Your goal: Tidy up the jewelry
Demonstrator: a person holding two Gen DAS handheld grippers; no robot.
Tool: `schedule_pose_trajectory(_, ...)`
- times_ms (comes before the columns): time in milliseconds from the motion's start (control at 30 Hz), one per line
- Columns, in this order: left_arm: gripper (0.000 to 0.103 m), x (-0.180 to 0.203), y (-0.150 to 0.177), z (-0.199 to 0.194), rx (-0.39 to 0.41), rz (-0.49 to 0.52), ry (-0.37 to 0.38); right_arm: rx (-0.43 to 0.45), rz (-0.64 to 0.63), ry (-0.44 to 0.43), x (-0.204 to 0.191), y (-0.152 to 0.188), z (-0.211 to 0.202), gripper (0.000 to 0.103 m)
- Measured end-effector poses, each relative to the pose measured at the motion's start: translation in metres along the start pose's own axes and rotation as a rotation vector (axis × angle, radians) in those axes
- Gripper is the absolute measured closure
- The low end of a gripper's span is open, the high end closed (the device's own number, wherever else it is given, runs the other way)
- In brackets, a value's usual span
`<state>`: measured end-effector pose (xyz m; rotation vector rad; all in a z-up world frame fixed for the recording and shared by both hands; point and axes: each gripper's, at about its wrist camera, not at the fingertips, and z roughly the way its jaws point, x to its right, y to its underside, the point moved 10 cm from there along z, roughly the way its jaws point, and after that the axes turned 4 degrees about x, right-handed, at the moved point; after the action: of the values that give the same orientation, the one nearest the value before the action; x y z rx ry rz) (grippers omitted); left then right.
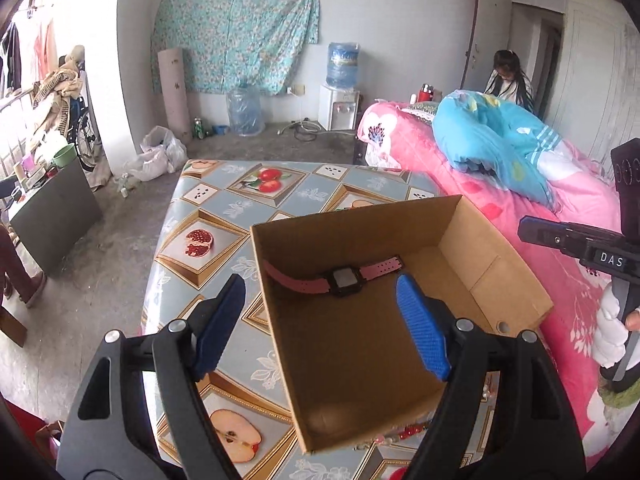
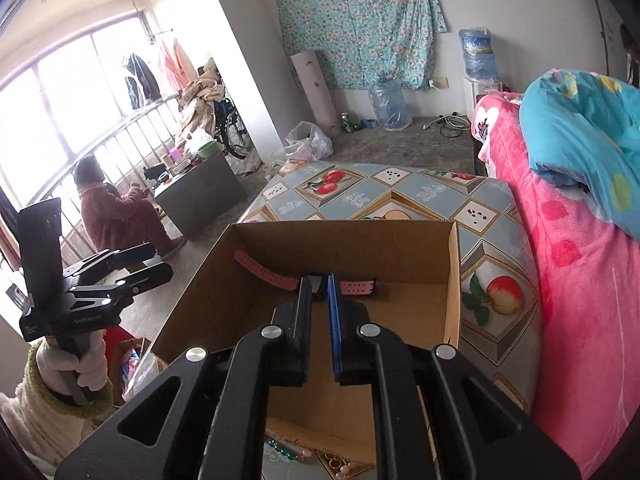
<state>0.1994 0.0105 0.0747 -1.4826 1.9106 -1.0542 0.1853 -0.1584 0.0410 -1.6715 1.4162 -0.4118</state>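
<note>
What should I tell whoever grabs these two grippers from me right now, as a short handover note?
Left gripper: open, empty, hovering over the near-left side of the cardboard box.
Right gripper: fingers nearly together, nothing visibly clamped, above the box, pointing toward the watch.
Done: pink-strap watch lies in the box against the far wall.
Left: beaded pieces and small rings lie on the tablecloth by the box's near edge. They likely go in next.
</note>
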Motion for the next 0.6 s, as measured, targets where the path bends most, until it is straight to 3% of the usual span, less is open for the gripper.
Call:
schedule_pose_trajectory(67, 0.023, -0.005, 0.015, -0.02, 0.042, -0.013, 0.001, 0.019, -0.037, 0.0, -0.015, 0.019, -0.013, 0.066)
schedule_pose_trajectory(133, 0.021, -0.009, 0.038, -0.036, 0.059, -0.022, -0.006, 0.019, -0.072, -0.006, -0.03, 0.046, -0.021, 0.058)
schedule_pose_trajectory(233, 0.021, -0.013, 0.081, -0.042, 0.024, -0.044, -0.027, -0.021, -0.11, 0.029, -0.044, 0.099, -0.021, 0.045)
schedule_pose_trajectory(367, 0.021, -0.014, 0.146, -0.021, -0.114, -0.114, -0.029, -0.129, -0.079, 0.091, -0.042, 0.169, -0.004, 0.04)
schedule_pose_trajectory(467, 0.021, -0.012, 0.184, -0.001, -0.205, -0.13, -0.064, -0.2, -0.039, 0.17, -0.028, 0.199, 0.006, 0.04)
schedule_pose_trajectory(600, 0.021, -0.014, 0.206, 0.013, -0.24, -0.138, -0.087, -0.133, -0.042, 0.165, -0.029, 0.173, -0.017, 0.04)
